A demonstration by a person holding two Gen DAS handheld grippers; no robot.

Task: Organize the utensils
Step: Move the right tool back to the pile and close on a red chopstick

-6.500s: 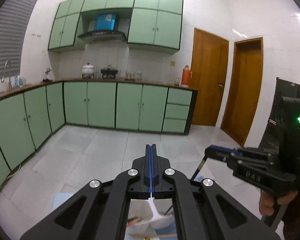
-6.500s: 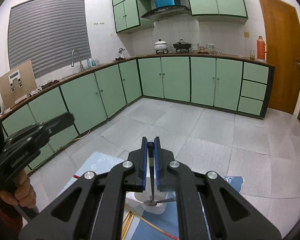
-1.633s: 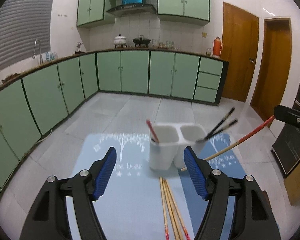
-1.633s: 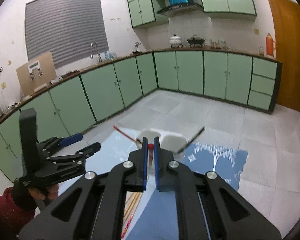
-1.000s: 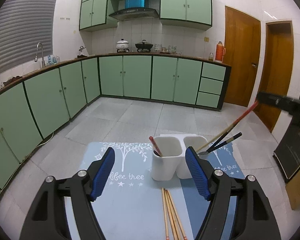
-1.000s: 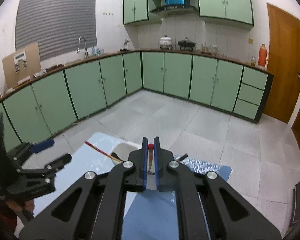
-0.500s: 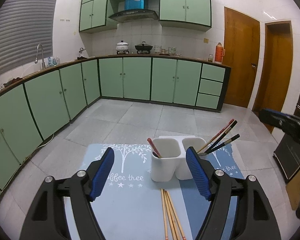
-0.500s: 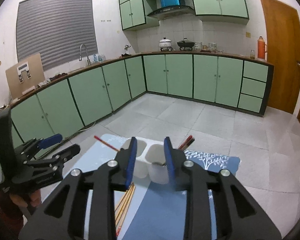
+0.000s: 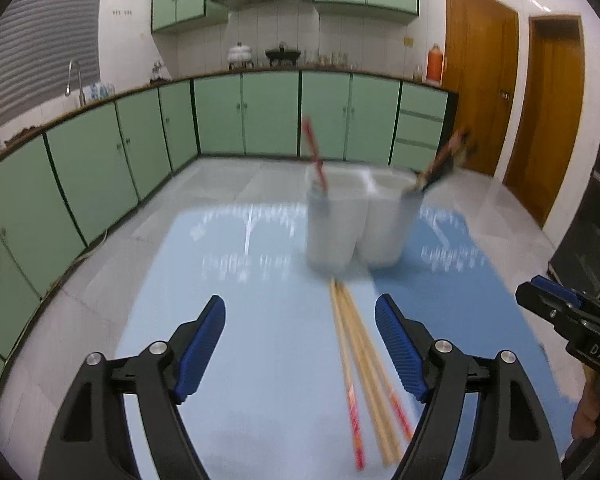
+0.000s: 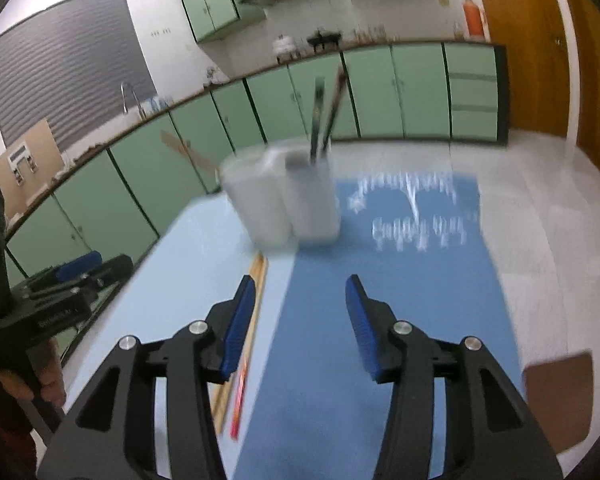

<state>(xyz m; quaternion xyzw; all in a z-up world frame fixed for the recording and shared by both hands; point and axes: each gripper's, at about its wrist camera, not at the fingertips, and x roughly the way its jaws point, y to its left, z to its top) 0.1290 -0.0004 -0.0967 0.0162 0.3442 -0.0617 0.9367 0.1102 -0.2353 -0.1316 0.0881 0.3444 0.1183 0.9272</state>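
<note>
A white two-cup utensil holder point(image 9: 352, 224) point(image 10: 284, 204) stands on a blue mat point(image 9: 260, 320) point(image 10: 400, 300). A red-tipped chopstick point(image 9: 314, 156) leans in its left cup; dark utensils and a red-tipped chopstick point(image 9: 440, 164) point(image 10: 326, 112) stand in its right cup. Several wooden chopsticks point(image 9: 364, 364) point(image 10: 244, 344) lie loose on the mat in front of the holder. My left gripper point(image 9: 300, 344) is open and empty just above them. My right gripper point(image 10: 300, 320) is open and empty, to the right of the chopsticks; it also shows in the left wrist view point(image 9: 556, 312).
The mat lies on a grey table. Green kitchen cabinets point(image 9: 260, 116) line the far walls, wooden doors point(image 9: 476, 92) stand at the right. A brown board point(image 10: 560, 396) sits at the table's right edge. Both views are motion-blurred.
Both grippers have dropped down and come closer to the mat and the loose chopsticks. The right gripper, shut on a chopstick a second ago, opened after it went into the right cup.
</note>
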